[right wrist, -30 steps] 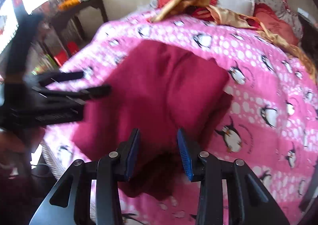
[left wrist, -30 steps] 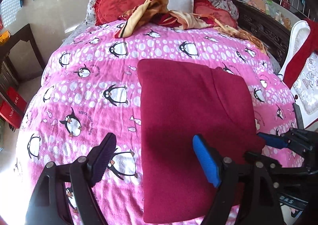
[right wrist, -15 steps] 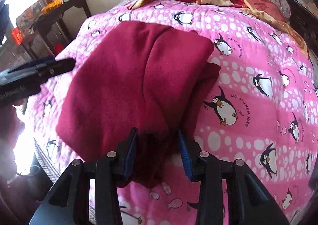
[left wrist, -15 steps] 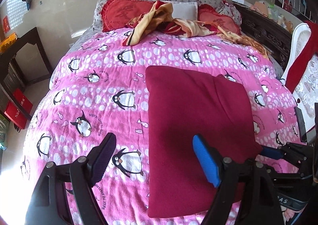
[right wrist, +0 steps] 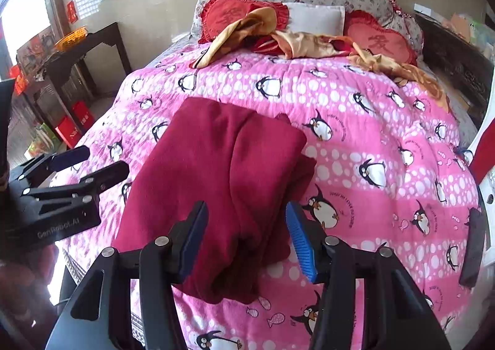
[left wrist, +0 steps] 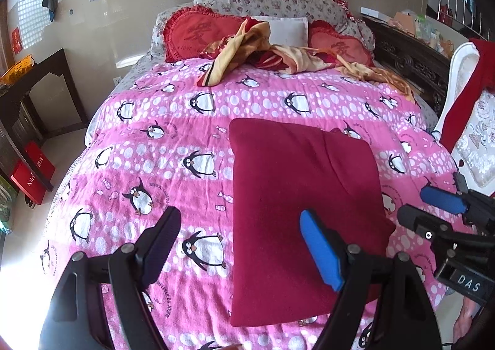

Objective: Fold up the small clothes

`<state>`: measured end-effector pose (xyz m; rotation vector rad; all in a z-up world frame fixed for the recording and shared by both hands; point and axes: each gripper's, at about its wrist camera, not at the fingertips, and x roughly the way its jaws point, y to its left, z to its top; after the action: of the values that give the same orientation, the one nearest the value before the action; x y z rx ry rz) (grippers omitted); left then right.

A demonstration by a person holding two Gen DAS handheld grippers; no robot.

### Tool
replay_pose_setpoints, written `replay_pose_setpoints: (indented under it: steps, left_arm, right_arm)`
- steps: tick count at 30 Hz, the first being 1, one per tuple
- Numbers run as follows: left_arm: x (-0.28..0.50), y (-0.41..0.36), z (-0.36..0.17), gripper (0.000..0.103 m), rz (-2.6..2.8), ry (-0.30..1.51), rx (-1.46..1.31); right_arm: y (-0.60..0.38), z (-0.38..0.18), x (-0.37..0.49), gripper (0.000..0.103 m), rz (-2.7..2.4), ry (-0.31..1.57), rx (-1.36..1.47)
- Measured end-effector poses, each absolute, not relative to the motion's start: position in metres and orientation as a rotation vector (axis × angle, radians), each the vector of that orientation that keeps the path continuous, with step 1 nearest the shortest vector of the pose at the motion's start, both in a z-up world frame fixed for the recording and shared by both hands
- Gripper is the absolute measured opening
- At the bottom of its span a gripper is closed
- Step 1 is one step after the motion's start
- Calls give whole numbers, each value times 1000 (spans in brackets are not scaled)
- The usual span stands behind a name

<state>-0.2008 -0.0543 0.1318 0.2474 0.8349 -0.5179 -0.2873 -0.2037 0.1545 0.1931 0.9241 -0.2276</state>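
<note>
Both the left gripper [left wrist: 239, 245] and right gripper [right wrist: 246, 237] hung spread apart and empty over the near edge of the garment [left wrist: 297, 204], a soft fleecy maroon rectangle lying folded on the quilt [left wrist: 161, 146], cushions [left wrist: 198, 33] beyond at 12 o'clock.

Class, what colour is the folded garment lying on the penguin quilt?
Dark red garment; the left wrist view shows it best.

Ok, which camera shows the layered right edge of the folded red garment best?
The right wrist view: the red garment shows its stacked layers and lumpy near corner there. The left wrist view shows mostly a flat top face, its near right corner behind a claw finger.
</note>
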Motion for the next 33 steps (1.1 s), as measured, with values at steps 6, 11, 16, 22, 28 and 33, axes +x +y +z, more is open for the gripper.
replay_pose_setpoints:
  steps: [6,11,16,22,28,33]
  left_arm:
    - [-204,-49,137,83,-513,823,232]
    - [-204,-46,139,83,-506,818,223]
    - [-204,-46,139,83,-504,817,220]
    - [-202,-45,137,83,-500,823,215]
    - [-197,-44,133,83,-495,834,217]
    - [-193,-43,131,83,-493,841,216]
  right_arm:
    - [-202,158,-281,45,-274,913,211]
    - [-200,156,-279,45,-279,920,207]
    - [-196,153,-277,45,-273,930,206]
    - [-197,152,-275,45,-271,933,210]
    - [-195,148,-270,45,-269,948,212]
    - [-195,145,-265,45,-265,958,210]
